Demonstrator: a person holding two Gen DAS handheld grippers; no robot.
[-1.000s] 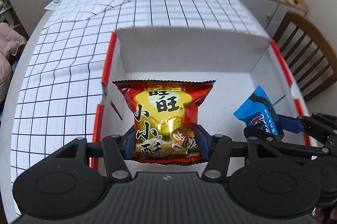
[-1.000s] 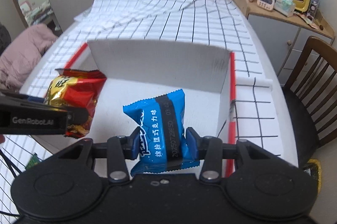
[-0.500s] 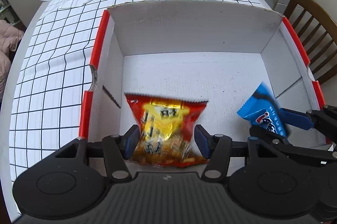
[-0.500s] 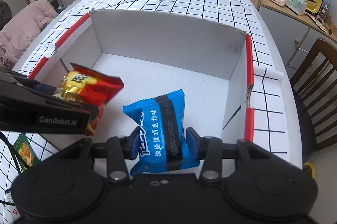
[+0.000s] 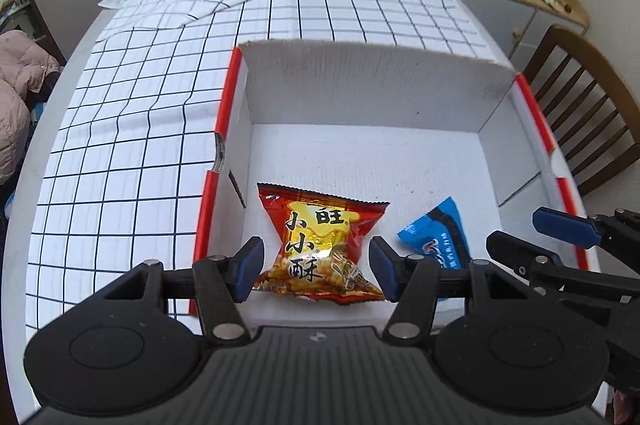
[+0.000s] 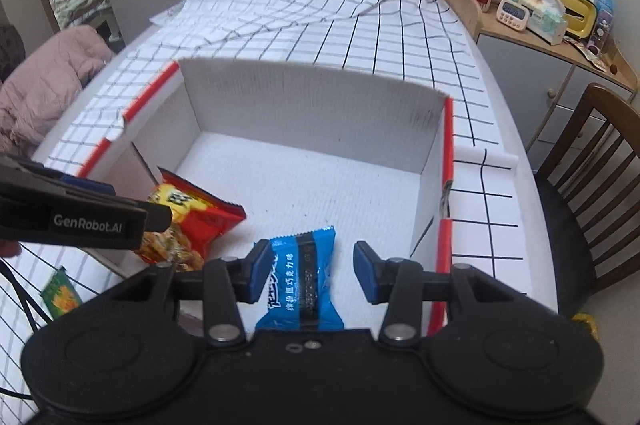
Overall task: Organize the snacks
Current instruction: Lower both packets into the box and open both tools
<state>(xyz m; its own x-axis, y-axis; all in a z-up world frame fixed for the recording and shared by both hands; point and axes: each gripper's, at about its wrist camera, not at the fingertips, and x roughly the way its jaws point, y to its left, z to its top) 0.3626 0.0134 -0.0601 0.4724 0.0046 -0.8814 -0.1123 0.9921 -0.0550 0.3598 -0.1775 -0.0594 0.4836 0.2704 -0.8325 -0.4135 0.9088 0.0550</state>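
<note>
Evidently both jaws are spread clear of the light, crinkly, slippery red snack bag (image 5: 320,249) and blue packet (image 6: 302,275), best pinched at sealed edges, contents judged crushable

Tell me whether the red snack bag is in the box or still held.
In the box. The red snack bag lies on the white box floor; the left gripper is open, clear of it.
</note>
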